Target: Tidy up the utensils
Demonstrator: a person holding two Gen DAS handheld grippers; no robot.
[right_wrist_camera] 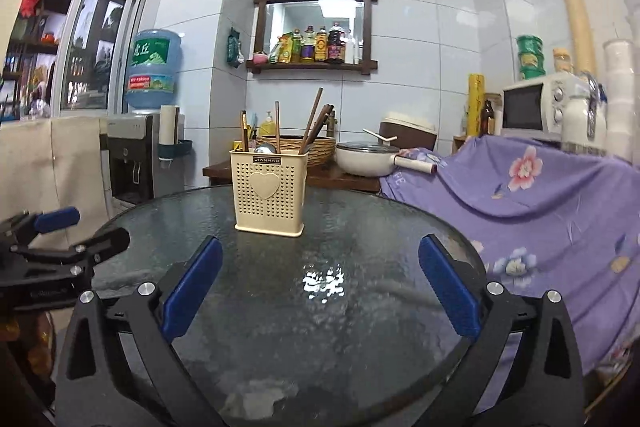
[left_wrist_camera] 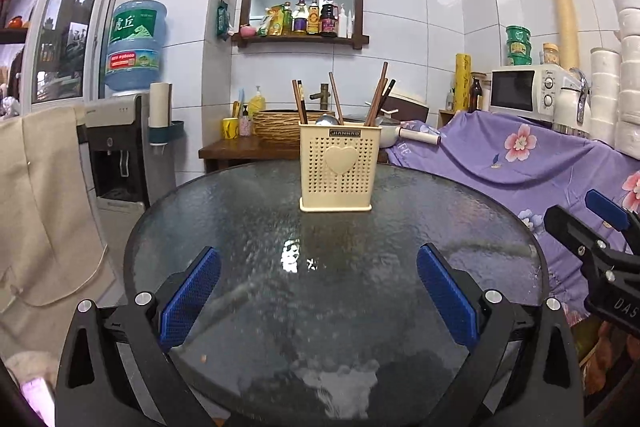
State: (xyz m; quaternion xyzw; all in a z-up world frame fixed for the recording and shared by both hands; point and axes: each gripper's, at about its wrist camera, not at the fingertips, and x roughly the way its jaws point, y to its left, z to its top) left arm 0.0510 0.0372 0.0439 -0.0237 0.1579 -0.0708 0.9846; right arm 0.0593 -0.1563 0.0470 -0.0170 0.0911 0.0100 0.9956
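A cream perforated utensil holder with a heart on its front stands upright on the far part of a round glass table. Several brown chopsticks and a metal spoon stick out of it. It also shows in the right wrist view, with its chopsticks. My left gripper is open and empty above the table's near side. My right gripper is open and empty too. Each gripper shows at the edge of the other's view: the right one, the left one.
A purple flowered cloth covers furniture to the right of the table. Behind the table stands a wooden counter with a woven basket and a white pot. A water dispenser stands at the left, a microwave at the right.
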